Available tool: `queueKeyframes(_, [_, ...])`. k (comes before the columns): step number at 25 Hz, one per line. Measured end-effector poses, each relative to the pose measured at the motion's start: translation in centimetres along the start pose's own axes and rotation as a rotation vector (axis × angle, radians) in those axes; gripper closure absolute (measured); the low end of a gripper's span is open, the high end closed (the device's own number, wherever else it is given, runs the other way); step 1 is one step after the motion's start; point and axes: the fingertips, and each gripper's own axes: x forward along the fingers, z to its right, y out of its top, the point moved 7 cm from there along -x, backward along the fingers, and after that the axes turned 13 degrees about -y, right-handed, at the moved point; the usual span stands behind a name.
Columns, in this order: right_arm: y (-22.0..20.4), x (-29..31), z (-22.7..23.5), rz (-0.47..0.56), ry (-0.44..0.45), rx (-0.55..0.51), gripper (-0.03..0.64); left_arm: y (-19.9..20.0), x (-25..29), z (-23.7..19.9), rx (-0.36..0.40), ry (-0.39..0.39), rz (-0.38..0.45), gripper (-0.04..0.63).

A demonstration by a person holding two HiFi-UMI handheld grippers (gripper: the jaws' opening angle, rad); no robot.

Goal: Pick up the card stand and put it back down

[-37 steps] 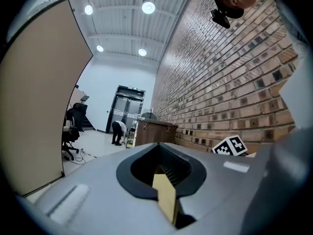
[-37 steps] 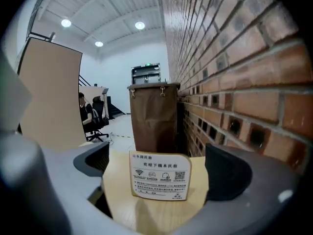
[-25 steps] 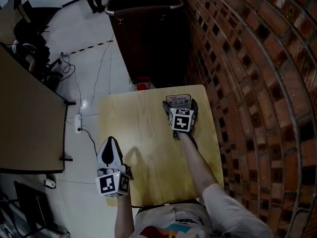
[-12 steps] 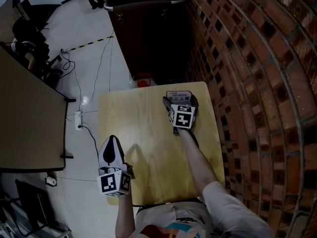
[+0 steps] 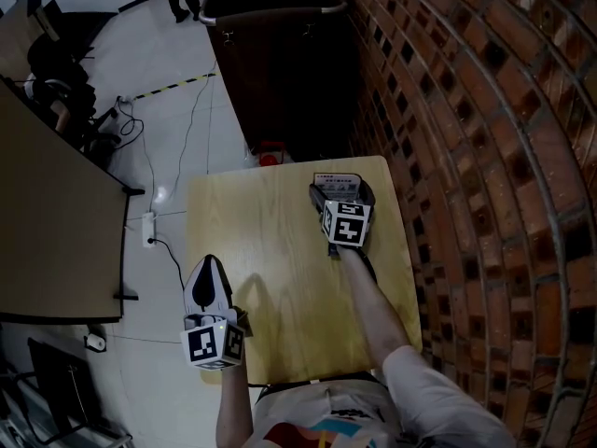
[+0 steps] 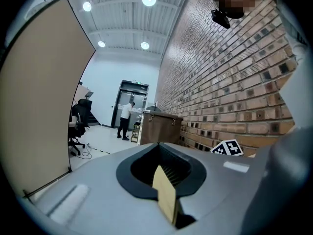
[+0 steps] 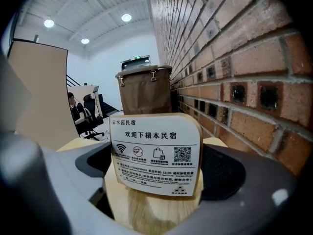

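The card stand (image 5: 336, 183) is a white printed card on a pale wooden base, near the far edge of the wooden table (image 5: 270, 278). My right gripper (image 5: 340, 194) reaches over it from the near side. In the right gripper view the card stand (image 7: 155, 153) fills the space between the two dark pads, which press its left and right edges. Whether the base is off the table cannot be told. My left gripper (image 5: 207, 283) hovers at the table's left edge with its jaws together and nothing in them. The left gripper (image 6: 161, 180) shows only a sliver of tabletop between them.
A brick wall (image 5: 485, 157) runs along the table's right side. A dark wooden cabinet (image 5: 280, 54) stands just beyond the far edge. Cables and a power strip (image 5: 149, 227) lie on the floor to the left, next to a large desk (image 5: 47, 222).
My right gripper and the card stand sit a touch further right in the view than before. The left gripper has stayed where it was.
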Motion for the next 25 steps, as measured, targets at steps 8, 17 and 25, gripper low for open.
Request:
queueKeyframes(8, [3.3,-7.3,0.1,0.153,0.074,-0.007,0.071,0.8,-0.7,1.2,0.003,-0.024,0.048,0.591])
queueKeyframes(17, [5.4,-17.4,0.3,0.261,0.147,-0.011,0.072,2.2,-1.7,3.3,0.016,-0.072,0.103,0.591])
queueKeyframes(25, [4.7,-21.6,1.2,0.291,0.144,-0.002,0.071,2.6,-2.2,4.6,0.038,-0.091,0.113,0.59])
